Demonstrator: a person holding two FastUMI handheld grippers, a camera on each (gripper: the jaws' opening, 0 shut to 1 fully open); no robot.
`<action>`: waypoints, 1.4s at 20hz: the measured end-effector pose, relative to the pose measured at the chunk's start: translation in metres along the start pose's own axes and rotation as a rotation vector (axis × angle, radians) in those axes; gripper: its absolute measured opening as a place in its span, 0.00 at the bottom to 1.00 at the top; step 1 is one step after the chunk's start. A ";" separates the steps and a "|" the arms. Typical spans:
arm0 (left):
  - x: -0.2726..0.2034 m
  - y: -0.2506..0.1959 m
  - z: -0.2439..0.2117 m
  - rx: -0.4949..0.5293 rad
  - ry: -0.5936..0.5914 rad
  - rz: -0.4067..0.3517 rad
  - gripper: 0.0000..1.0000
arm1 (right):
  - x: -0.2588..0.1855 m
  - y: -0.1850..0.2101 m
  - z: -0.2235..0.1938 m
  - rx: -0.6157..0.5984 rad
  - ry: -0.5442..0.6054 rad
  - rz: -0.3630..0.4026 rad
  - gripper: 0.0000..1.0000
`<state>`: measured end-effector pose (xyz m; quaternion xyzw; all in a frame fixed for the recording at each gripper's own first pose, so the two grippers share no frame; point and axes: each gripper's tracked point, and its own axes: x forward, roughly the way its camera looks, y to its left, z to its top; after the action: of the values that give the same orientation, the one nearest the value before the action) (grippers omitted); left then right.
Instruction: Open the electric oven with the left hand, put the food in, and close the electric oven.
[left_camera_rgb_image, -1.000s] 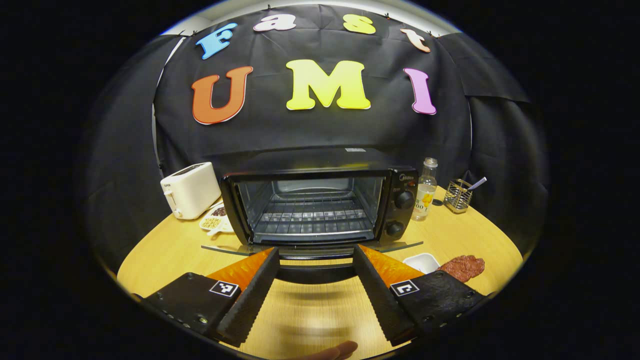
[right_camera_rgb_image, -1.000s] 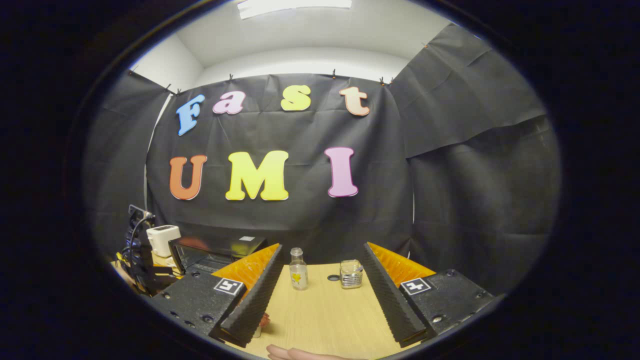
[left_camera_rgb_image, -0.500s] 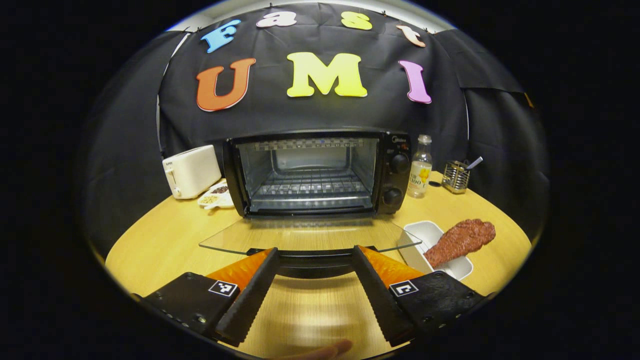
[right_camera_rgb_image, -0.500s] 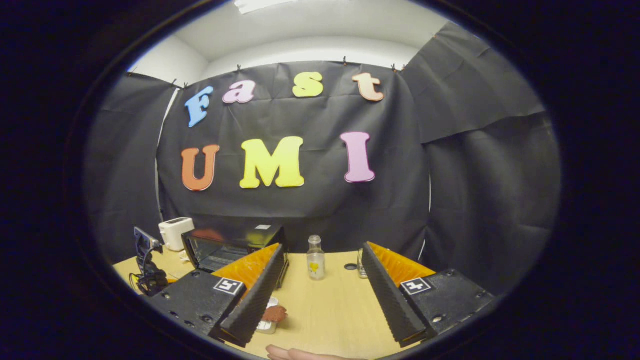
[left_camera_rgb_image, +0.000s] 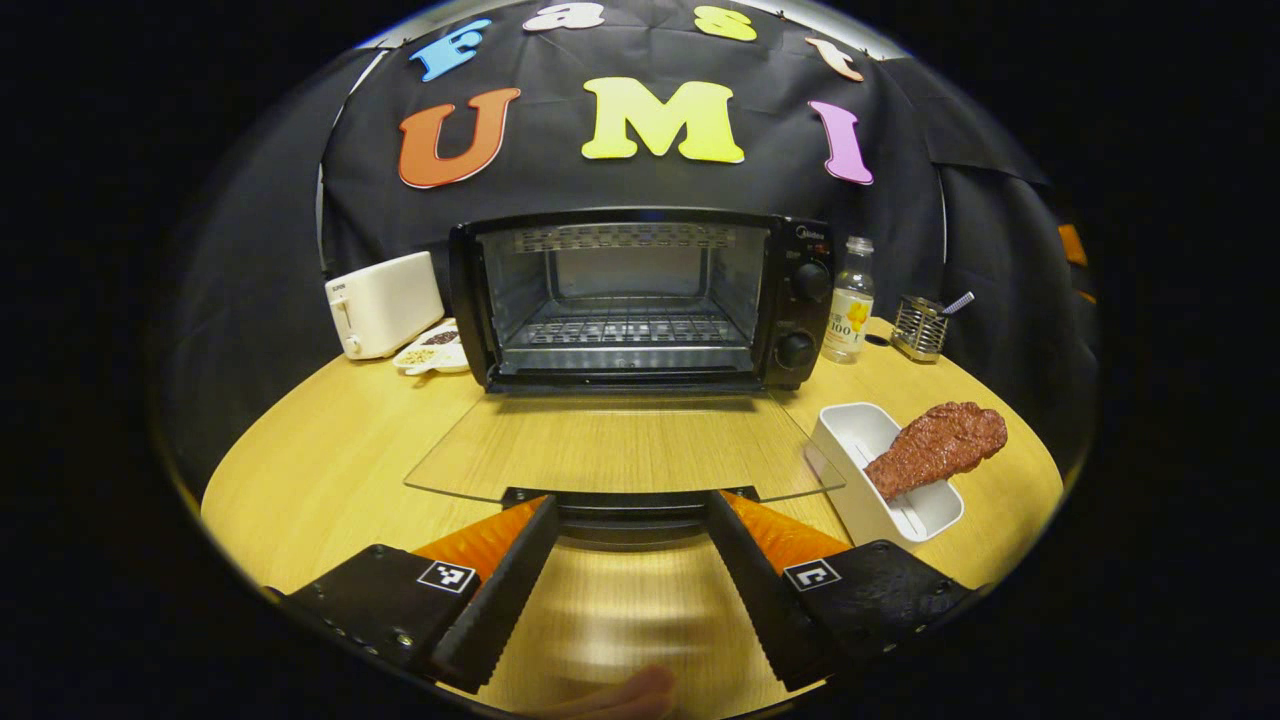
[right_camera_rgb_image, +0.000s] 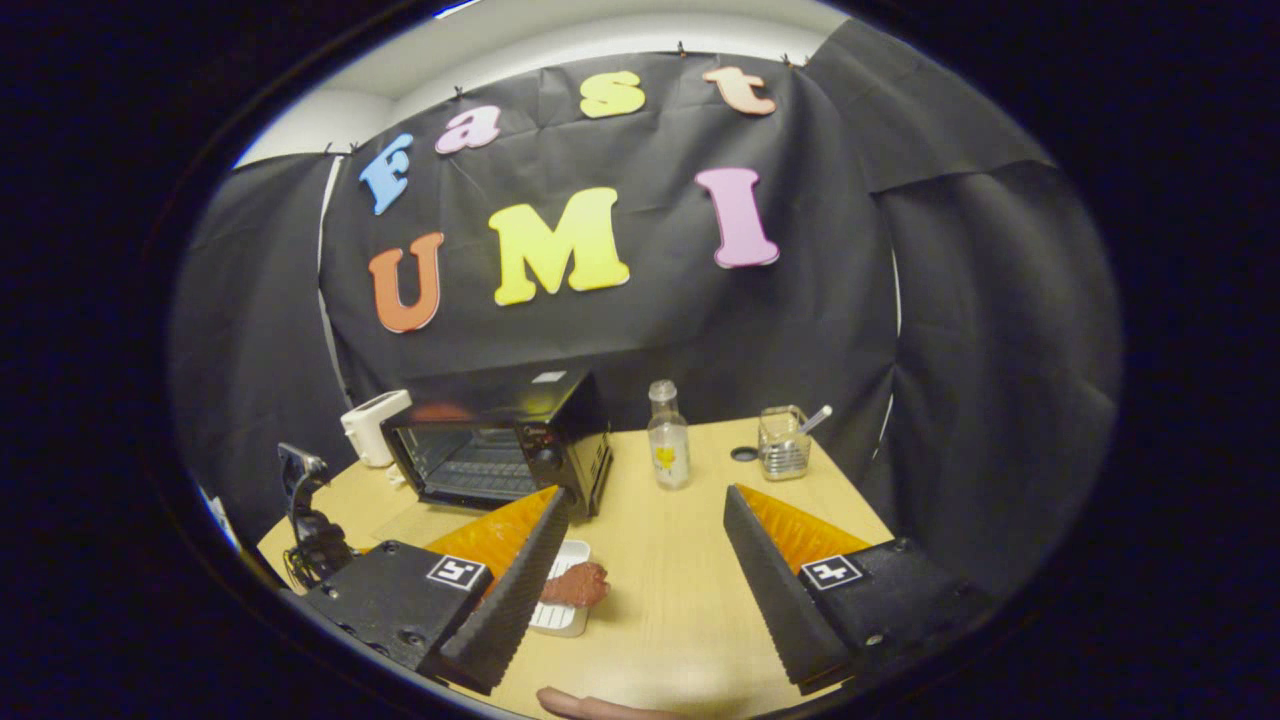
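On the table (left_camera_rgb_image: 330, 450), electric oven (left_camera_rgb_image: 640, 300) open, glass door (left_camera_rgb_image: 620, 455) lowered flat, handle between the parted left claw (left_camera_rgb_image: 630, 590) fingers. Food (left_camera_rgb_image: 935, 445) waiting across a white tray (left_camera_rgb_image: 850, 440) beside the door. Right claw (right_camera_rgb_image: 640, 590) apart, empty. Loading and closing left.
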<state>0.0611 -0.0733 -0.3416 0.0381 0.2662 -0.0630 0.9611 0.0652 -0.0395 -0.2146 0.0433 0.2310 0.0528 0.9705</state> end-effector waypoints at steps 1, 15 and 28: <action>-0.007 0.001 0.008 -0.014 -0.015 -0.006 0.96 | 0.008 0.002 -0.010 0.002 0.039 0.019 0.96; -0.156 0.029 0.163 0.048 -0.455 0.045 0.96 | 0.079 0.019 -0.089 0.148 0.412 0.269 0.93; -0.192 0.061 0.148 0.042 -0.455 0.080 0.96 | 0.065 0.043 -0.112 0.346 0.533 0.333 0.11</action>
<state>-0.0180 -0.0098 -0.1133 0.0533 0.0393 -0.0375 0.9971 0.0683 0.0180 -0.3384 0.2289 0.4713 0.1798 0.8326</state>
